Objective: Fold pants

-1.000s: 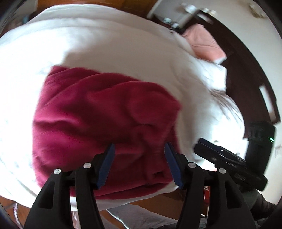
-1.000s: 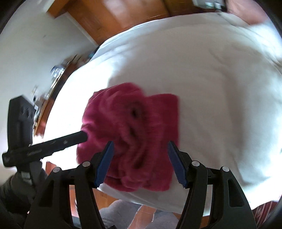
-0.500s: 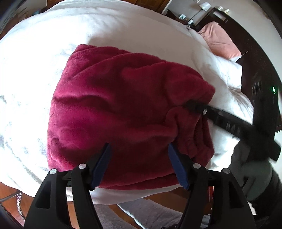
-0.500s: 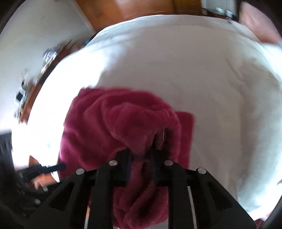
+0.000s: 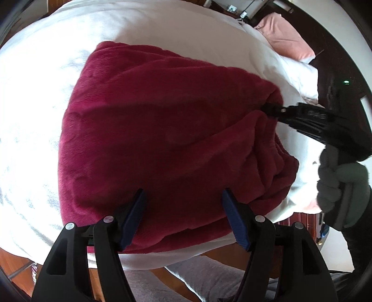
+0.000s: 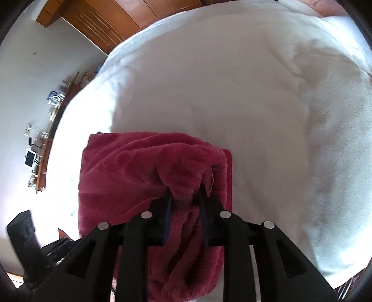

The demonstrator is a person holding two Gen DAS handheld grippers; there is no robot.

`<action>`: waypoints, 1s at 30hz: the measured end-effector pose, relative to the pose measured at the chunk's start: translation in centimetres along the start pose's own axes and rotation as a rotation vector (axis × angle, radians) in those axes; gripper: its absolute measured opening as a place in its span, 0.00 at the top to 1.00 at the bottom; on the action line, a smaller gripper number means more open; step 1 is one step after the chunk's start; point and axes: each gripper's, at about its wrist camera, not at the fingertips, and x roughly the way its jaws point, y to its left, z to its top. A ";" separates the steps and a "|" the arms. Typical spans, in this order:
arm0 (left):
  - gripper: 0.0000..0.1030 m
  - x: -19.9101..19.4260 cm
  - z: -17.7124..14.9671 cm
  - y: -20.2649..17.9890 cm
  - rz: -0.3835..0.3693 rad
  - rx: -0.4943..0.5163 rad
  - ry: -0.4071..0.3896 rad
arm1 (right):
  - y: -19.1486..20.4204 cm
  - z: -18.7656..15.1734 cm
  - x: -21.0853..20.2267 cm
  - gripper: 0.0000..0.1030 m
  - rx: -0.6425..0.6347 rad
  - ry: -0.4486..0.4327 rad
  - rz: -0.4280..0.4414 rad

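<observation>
Dark red fleece pants (image 5: 162, 130) lie folded in a thick pile near the front edge of a white bed (image 5: 162, 27). My left gripper (image 5: 183, 209) is open and empty, its blue pads just above the pile's near edge. My right gripper (image 6: 184, 202) is shut on a bunched fold of the pants (image 6: 130, 172) at the pile's right side and lifts it slightly. In the left wrist view the right gripper (image 5: 269, 109) shows pinching the cloth at the right.
A pink pillow (image 5: 286, 37) and white pillow (image 5: 295, 76) lie at the bed's far right by a dark headboard. A wooden wardrobe (image 6: 111, 21) and a cluttered shelf (image 6: 41, 130) stand beyond the bed. Wooden floor lies below the bed's front edge.
My right gripper moved in from open to shut on a fold of the pants and pulled it up. My left gripper came closer over the pile and stayed open.
</observation>
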 end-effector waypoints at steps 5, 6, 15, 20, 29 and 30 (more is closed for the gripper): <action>0.35 -0.2 0.5 0.1 -0.014 0.004 0.000 | 1.3 -1.7 -4.2 0.73 -0.043 -0.028 0.050; 0.35 -0.2 0.5 0.0 -0.016 0.007 -0.001 | 1.8 -2.4 -4.7 0.73 -0.065 -0.019 0.074; 0.35 -0.3 0.6 0.2 -0.026 0.005 -0.004 | -0.2 -7.6 -1.8 0.73 -0.128 0.139 -0.038; 0.35 -0.4 0.3 0.5 -0.016 -0.005 -0.002 | -5.2 -8.9 0.3 0.67 0.004 0.192 -0.061; 0.35 -1.1 0.1 0.4 0.003 -0.007 -0.023 | -3.0 -8.6 -6.6 0.67 -0.130 0.045 -0.050; 0.35 -1.1 0.1 0.3 0.008 -0.006 -0.025 | -2.5 -8.6 -7.2 0.67 -0.145 0.031 -0.051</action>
